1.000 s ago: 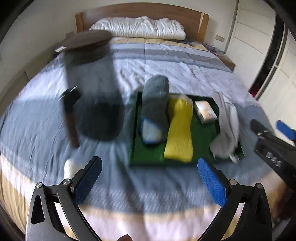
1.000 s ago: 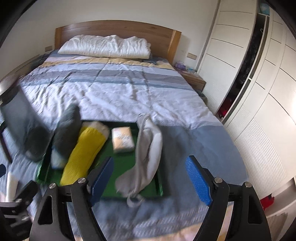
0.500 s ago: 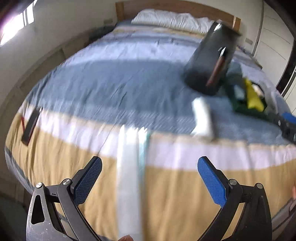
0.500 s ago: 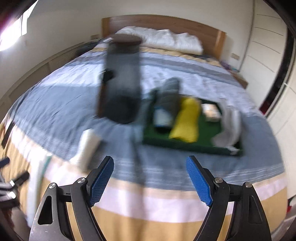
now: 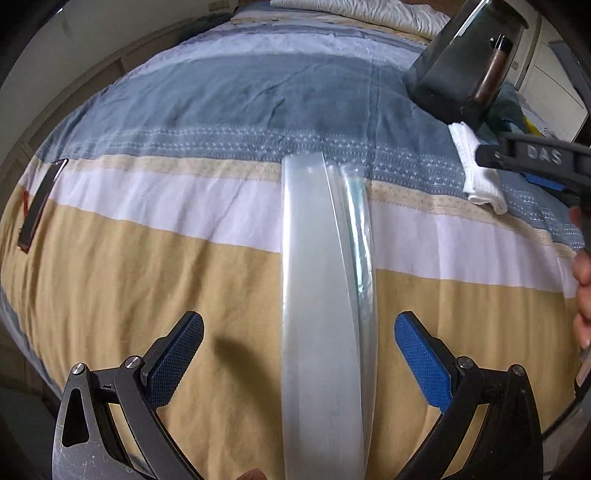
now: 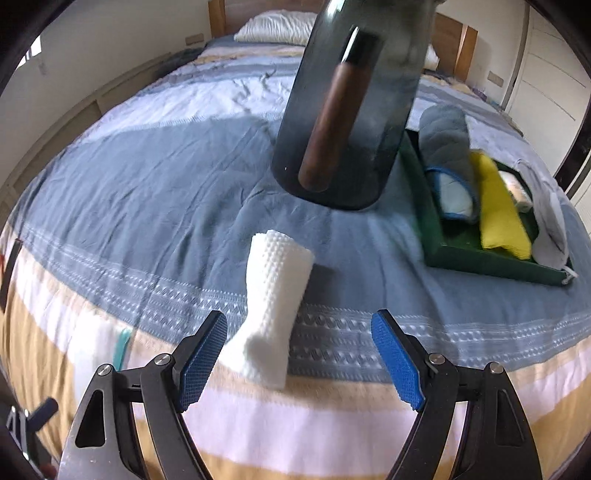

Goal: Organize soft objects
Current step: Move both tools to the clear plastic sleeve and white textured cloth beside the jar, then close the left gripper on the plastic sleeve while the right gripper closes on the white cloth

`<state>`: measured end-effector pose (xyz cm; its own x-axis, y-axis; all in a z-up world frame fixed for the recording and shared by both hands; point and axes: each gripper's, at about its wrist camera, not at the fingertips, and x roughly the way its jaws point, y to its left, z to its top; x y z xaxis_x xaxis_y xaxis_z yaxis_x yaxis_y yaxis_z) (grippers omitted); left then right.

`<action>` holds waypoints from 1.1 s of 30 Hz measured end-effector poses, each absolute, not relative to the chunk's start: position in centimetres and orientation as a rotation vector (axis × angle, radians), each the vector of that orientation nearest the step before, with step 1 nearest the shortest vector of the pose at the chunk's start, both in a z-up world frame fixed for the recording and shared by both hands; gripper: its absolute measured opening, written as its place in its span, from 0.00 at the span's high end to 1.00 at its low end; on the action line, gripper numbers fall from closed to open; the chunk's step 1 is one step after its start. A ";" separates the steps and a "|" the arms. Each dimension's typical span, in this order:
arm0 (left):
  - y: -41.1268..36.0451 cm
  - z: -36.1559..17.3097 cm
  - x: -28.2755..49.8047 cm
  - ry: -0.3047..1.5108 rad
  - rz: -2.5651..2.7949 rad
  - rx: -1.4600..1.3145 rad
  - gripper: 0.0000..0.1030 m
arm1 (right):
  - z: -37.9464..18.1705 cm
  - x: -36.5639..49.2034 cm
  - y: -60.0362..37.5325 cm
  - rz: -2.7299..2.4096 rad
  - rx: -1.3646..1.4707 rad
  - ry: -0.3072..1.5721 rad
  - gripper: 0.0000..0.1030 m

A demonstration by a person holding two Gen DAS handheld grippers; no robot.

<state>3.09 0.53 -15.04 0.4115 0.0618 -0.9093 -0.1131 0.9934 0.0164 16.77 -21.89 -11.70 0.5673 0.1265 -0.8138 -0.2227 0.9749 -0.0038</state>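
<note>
Close in, right gripper (image 6: pixel 297 356) spread wide and grasping nothing, blue pads on either side of the near end of a white rolled towel (image 6: pixel 271 308); waffle-textured, tightly rolled, lying on the bed (image 6: pixel 147 192) across the border between the blue band and the white stripe of the cover, its near end blurred. Likewise released, left gripper (image 5: pixel 297 356), pads well apart above the tan stripe, with a long translucent plastic strip (image 5: pixel 317 295) lying lengthwise between them but touching neither; lower end cut off by the frame edge, a thinner clear piece with a greenish tinge just beside it on the right. Further out in the left view, same towel (image 5: pixel 476 170) small at the right, partly behind the dark arm of the other gripper; fingers of a hand (image 5: pixel 583 291) at the right edge, mostly cut off. At the far left bed edge, a flat dark object (image 5: pixel 40 205), too small to identify. Beyond the towel, a dark smoky container (image 6: pixel 351 103) with a brown handle, tilted, top out of frame, hiding part of the bed behind. Right of it, a green tray (image 6: pixel 480 258) holding a grey rolled cloth (image 6: pixel 447 147), a yellow rolled cloth (image 6: pixel 498 210), a small pale packet, largely hidden, and a light grey cloth (image 6: pixel 550 221) draped over the far rim. Farthest, white pillow (image 6: pixel 277 27) against a wooden headboard (image 6: pixel 448 40).
</note>
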 end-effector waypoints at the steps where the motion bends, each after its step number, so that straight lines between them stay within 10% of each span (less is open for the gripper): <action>1: 0.7 -15.4 3.2 1.148 0.110 -0.051 0.02 | -12.0 17.1 -21.4 0.203 -0.113 0.951 0.22; 15: 0.7 -16.8 3.6 1.152 0.122 -0.058 0.01 | -15.6 20.3 -19.6 0.201 -0.128 0.986 0.28; 29: 0.5 -16.8 3.1 1.121 0.151 -0.064 0.02 | -15.8 19.8 -19.9 0.226 -0.125 0.962 0.71; 33: 0.2 -16.4 2.8 1.103 0.157 -0.073 0.18 | -15.7 19.4 -20.0 0.235 -0.134 0.947 0.82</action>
<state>2.78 0.25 -16.42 0.4409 0.0903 -0.8930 -0.1623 0.9865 0.0196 19.36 -19.99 -15.72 0.5611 0.1398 -0.8159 -0.2570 0.9663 -0.0112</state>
